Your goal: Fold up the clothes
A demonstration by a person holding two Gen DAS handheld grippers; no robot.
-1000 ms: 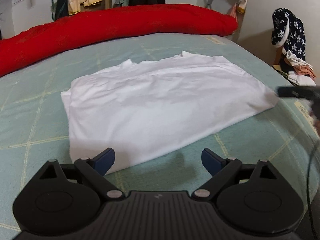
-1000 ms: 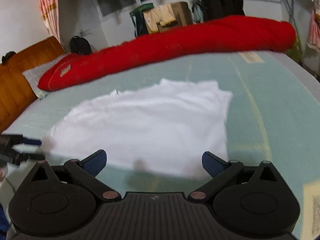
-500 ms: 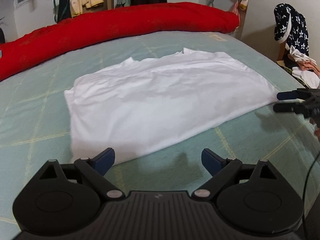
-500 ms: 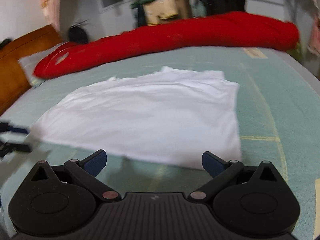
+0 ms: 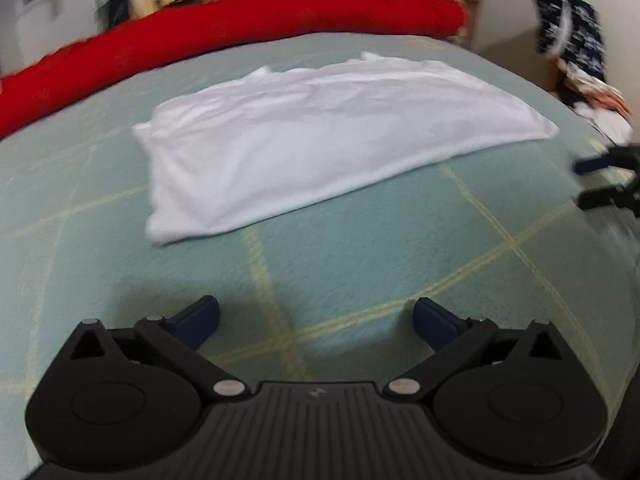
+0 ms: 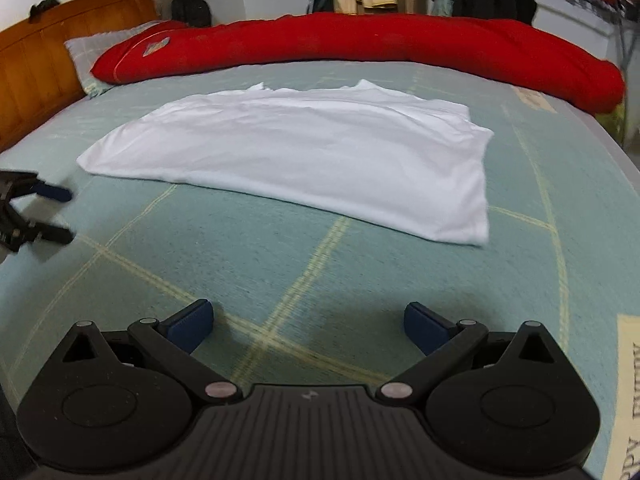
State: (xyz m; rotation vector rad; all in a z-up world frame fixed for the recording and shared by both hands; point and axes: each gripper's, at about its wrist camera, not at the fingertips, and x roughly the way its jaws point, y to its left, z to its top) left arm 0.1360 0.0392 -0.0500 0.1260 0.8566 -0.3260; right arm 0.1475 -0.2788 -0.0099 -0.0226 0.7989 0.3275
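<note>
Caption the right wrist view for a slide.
Open right gripper over the green checked bedspread, short of a folded white garment; red quilt behind, open left gripper at left.

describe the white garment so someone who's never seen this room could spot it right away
Start at the bed with the pale green checked cover. A long red quilt lies rolled along its far side, and nearer than it the white garment lies flat. It is the only white, flat-spread cloth on the cover.
</note>
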